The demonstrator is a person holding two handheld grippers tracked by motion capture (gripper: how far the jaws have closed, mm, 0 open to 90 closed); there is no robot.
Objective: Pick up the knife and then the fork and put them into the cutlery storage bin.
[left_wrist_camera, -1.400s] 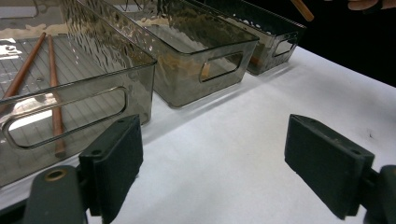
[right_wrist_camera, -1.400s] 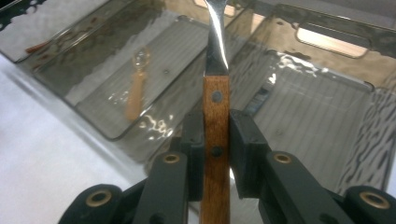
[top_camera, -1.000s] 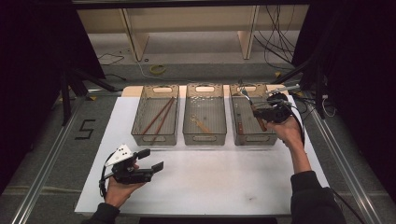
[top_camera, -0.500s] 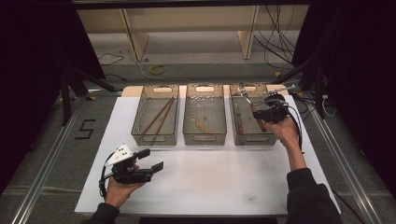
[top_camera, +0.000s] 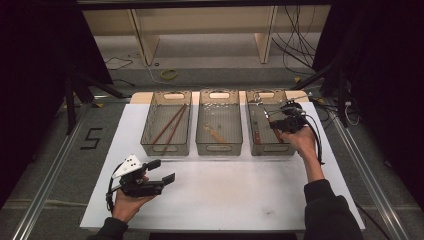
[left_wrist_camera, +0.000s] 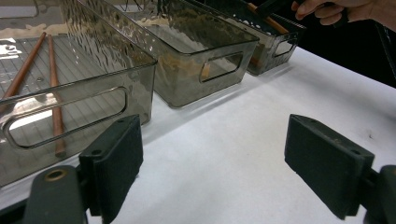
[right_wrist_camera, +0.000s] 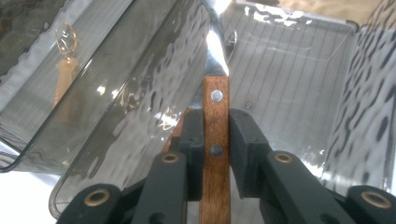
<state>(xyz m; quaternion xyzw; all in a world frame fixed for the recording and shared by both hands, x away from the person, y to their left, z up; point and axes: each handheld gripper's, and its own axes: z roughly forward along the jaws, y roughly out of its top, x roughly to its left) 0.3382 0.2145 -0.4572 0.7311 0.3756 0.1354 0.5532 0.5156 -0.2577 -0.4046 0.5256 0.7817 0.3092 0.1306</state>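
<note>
**Inspector A:** The right gripper (right_wrist_camera: 215,154) has its jaws closed on the wooden handle of a knife (right_wrist_camera: 216,126), one pad on each flat side. The knife sits over the right bin (top_camera: 251,131), the one nearest the bench's right edge, with the blade inside the bin's walls.

**Inspector B:** Which way does it point?

**Inspector A:** In the right gripper view the long axis runs straight away from the jaws: handle toward the hand, steel blade ahead, aimed into the bin toward its far end. In the high view the gripper (top_camera: 284,123) hangs above the bin's near half. Whether the tip touches the floor cannot be told.

**Inspector B:** And the left gripper?

**Inspector A:** The left gripper (top_camera: 161,170) rests near the bench's front left corner, jaws wide apart with nothing between them.

**Inspector B:** The judgement on the step?

**Inspector A:** It looks like placing the knife in that bin. Done well, the knife stays parallel to the bin's long walls, goes down until it lies flat, and only then do the jaws part. A second wooden-handled item (top_camera: 257,136) already lies there; the blade should settle beside it, not across it. The chopsticks (top_camera: 169,125) in the left bin are well apart.
</note>
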